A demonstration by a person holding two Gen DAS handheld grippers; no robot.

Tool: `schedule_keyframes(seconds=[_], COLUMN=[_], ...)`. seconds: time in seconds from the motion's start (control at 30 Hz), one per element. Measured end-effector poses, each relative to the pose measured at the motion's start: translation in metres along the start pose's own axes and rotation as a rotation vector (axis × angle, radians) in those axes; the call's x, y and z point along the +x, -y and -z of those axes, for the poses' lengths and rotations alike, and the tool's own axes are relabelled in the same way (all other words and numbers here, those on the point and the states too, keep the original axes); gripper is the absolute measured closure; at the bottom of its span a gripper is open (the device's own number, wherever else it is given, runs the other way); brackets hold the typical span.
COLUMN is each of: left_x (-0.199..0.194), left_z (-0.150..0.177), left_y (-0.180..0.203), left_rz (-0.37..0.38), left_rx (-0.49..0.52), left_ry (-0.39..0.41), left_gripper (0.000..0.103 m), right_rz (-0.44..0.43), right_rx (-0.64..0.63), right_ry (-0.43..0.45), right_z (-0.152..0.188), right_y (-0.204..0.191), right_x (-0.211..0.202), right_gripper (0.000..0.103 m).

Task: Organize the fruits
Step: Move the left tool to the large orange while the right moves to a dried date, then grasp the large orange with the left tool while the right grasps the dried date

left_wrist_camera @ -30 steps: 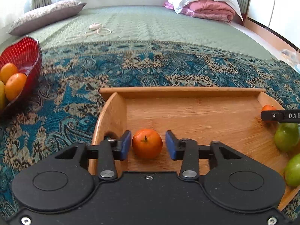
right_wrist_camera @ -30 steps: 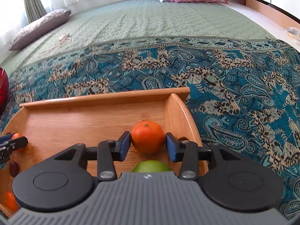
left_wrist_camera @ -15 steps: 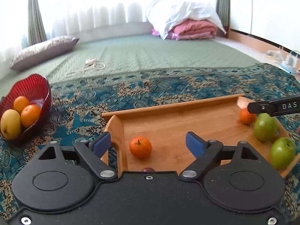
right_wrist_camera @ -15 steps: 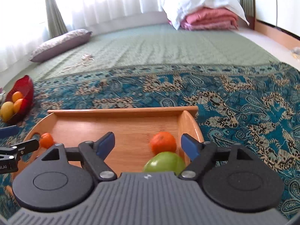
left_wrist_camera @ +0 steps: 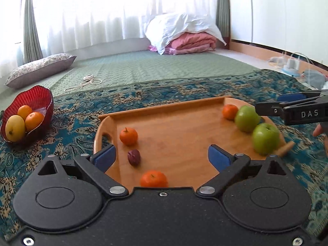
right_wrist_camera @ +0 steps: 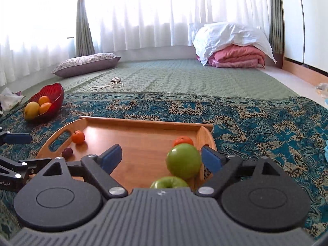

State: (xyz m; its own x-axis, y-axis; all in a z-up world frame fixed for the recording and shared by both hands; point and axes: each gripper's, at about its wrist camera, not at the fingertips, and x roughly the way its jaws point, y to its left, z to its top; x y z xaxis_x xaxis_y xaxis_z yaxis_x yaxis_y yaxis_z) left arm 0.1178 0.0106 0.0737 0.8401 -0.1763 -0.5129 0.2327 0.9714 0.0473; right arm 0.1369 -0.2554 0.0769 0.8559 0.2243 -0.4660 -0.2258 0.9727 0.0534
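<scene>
Left claw [left_wrist_camera: 162,156] spread wide, empty; right claw [right_wrist_camera: 161,156] likewise. Wooden tray [left_wrist_camera: 180,135] holds tangerines: one at 9 o'clock [left_wrist_camera: 128,136], one at 2 o'clock [left_wrist_camera: 230,111] beside green apples [left_wrist_camera: 247,119].

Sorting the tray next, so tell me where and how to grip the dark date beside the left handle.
Grip the date across its narrow middle, coming from above with the open left gripper. It lies flat on the wooden tray, clear of the mandarin behind it, so fingers fit on both sides.
</scene>
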Motion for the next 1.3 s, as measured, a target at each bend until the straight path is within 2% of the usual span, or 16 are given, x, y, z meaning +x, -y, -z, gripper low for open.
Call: schedule_keyframes(seconds=[0.4,0.67,0.97,1.1,1.3], left_x=[-0.03,-0.044,-0.044,-0.04,-0.033], left_z=[0.046,0.06,0.065,0.066,0.068], left_y=[0.036,0.046,0.06,0.063,0.074], left_rz=[0.063,0.11,0.172,0.238,0.274], left_rx=[0.015,-0.048,-0.042,-0.087,-0.087], left_ry=[-0.034,-0.032,-0.056,-0.081,-0.107], left_gripper=[0.005,0.003,0.002,0.01,0.025], right_rz=[0.006,0.023,0.052,0.054,0.057], right_rx=[-0.149,-0.178,-0.257,-0.276,-0.263], right_ry=[0.036,0.023,0.01,-0.001,-0.014], right_z=[0.041,0.068,0.088,0.092,0.095], right_y=[-0.016,-0.021,-0.025,-0.023,-0.017], right_x=[-0.041,-0.047,-0.051,-0.053,-0.054], right_gripper=[0.002,0.001,0.001,0.001,0.001])
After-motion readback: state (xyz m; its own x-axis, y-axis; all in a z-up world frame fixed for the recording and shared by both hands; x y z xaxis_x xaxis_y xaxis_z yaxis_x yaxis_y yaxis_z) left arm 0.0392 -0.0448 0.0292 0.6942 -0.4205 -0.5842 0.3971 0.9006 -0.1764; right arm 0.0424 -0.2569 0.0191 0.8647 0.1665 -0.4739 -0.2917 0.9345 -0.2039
